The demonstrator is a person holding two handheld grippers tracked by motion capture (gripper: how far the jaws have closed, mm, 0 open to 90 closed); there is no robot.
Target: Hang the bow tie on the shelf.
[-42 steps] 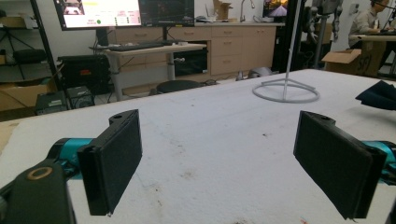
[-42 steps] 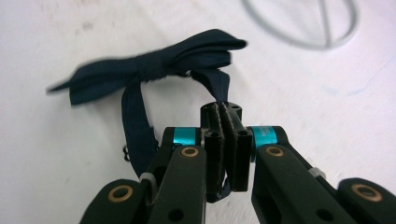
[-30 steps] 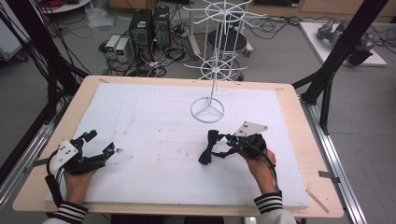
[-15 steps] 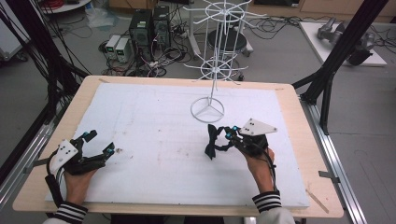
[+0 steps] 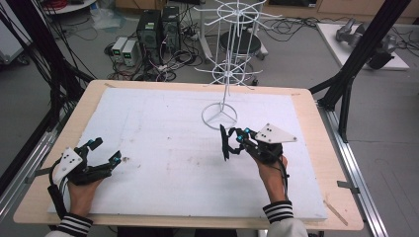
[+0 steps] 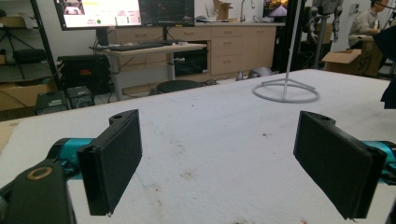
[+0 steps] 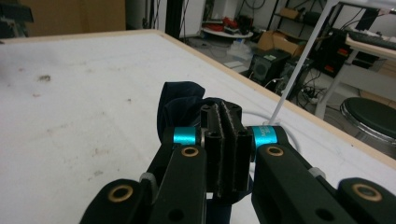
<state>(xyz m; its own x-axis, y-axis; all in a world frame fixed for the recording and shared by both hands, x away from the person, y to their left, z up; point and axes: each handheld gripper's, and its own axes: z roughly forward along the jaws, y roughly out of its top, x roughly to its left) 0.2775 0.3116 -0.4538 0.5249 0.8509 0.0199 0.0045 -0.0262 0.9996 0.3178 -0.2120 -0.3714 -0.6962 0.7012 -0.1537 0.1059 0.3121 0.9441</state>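
We see the right gripper (image 5: 228,143) with jaws pinching a limp dark-blue cloth (image 7: 180,109), held just beside the ring base of a white wire rack (image 5: 220,117). The left gripper (image 5: 106,153) rests spread wide on the scuffed white foam tabletop (image 5: 163,148), wood-edged, with cabled computers behind.

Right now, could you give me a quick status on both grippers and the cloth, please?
Left gripper open, resting on the white board. Right gripper shut on dark cloth, beside wire rack base. Nothing between cloth and rack.
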